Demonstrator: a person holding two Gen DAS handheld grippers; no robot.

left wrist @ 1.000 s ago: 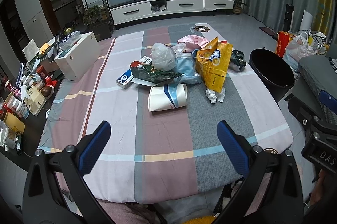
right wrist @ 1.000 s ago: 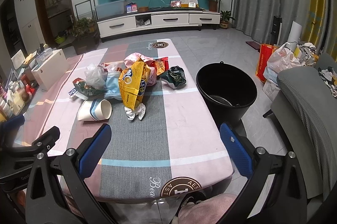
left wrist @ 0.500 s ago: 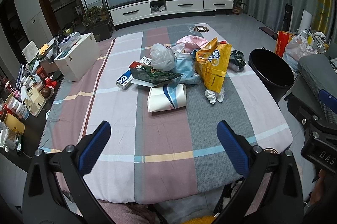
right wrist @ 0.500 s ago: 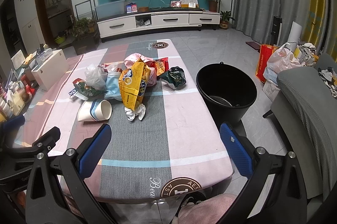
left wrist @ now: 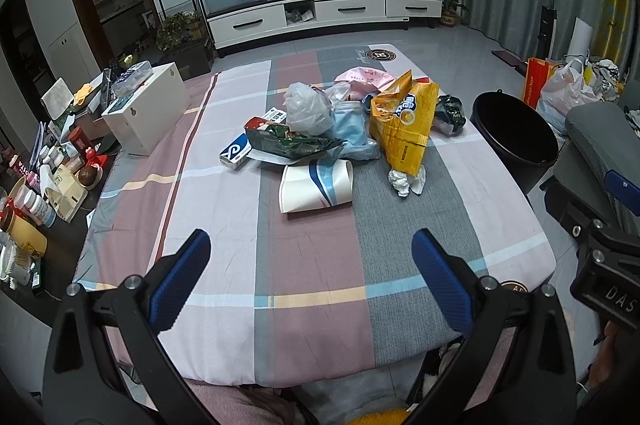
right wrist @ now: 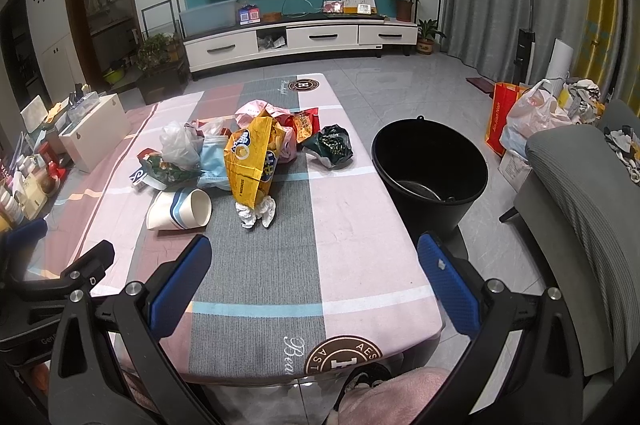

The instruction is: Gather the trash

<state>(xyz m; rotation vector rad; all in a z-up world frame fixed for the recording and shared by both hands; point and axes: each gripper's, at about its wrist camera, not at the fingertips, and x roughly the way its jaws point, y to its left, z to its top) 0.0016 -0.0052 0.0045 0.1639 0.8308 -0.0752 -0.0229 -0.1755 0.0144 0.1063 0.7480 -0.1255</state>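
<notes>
Left gripper (left wrist: 307, 267) and right gripper (right wrist: 316, 273), each with blue-padded black fingers, are spread wide and hold nothing above the near edge of the table covered with a pink, grey and white checked cloth (right wrist: 356, 225). The trash lies in a heap at the centre of this table: a yellow crinkled snack bag (right wrist: 252, 161), a flattened white paper cup with blue stripes (left wrist: 318, 187) on its near side, and a crumpled white tissue (right wrist: 256, 212) touching the bag's near end. A round black plastic bucket (right wrist: 430, 173) stands on the floor just beside the table's right edge.
</notes>
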